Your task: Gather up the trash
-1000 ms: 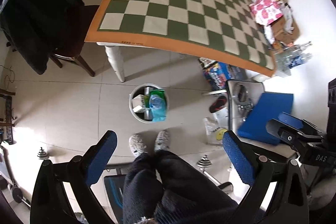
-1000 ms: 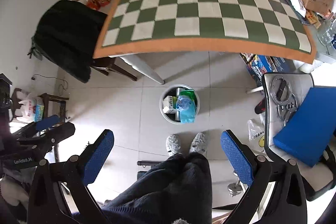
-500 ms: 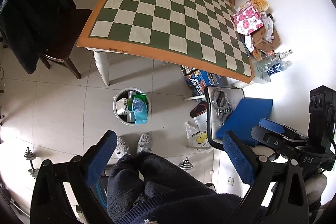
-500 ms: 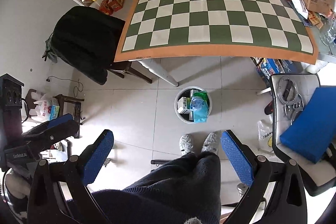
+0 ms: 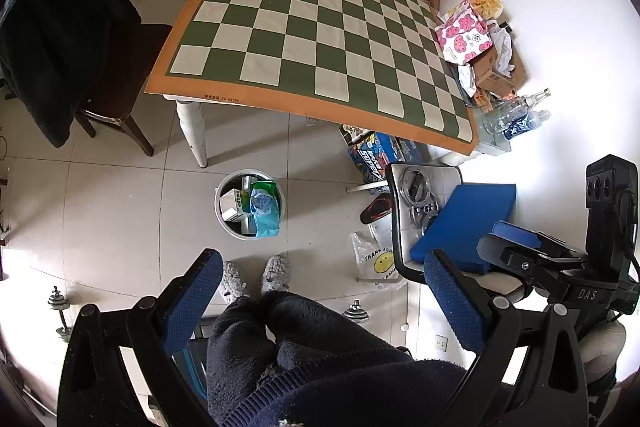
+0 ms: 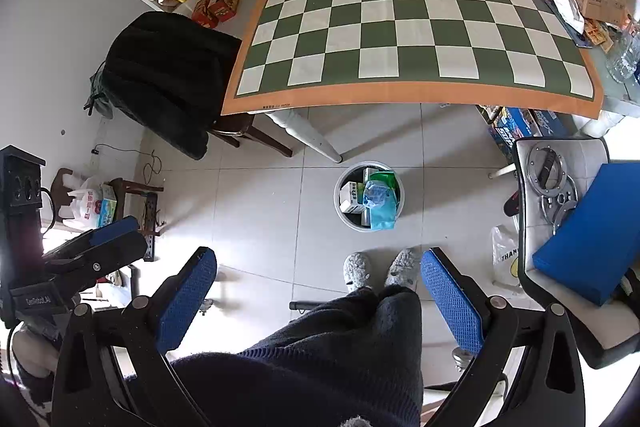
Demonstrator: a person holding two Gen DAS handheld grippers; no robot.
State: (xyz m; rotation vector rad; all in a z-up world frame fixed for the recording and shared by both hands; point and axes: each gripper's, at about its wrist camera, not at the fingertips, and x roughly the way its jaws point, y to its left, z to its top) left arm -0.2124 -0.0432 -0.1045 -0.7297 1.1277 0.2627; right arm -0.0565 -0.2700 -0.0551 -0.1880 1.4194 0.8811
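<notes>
- We hold the left gripper (image 5: 322,301) and right gripper (image 6: 318,293) high over our knees, both spread wide and carrying nothing.
- The bin (image 6: 369,195) stands on the floor by our slippers (image 6: 380,271), already holding wrappers.
- The bench (image 5: 320,39) looks bare in the middle, so we judge the clutter (image 5: 478,43) at its far-right edge the best place to search next.

The black body of the right gripper (image 5: 588,293), seen from the left wrist camera, bore the white letters "DAS". The black body of the left gripper (image 6: 38,301), seen from the right wrist camera, carried a small white label, too blurred to read surely. A white plastic bag with a yellow smiley face (image 5: 376,261) read "THAN".
</notes>
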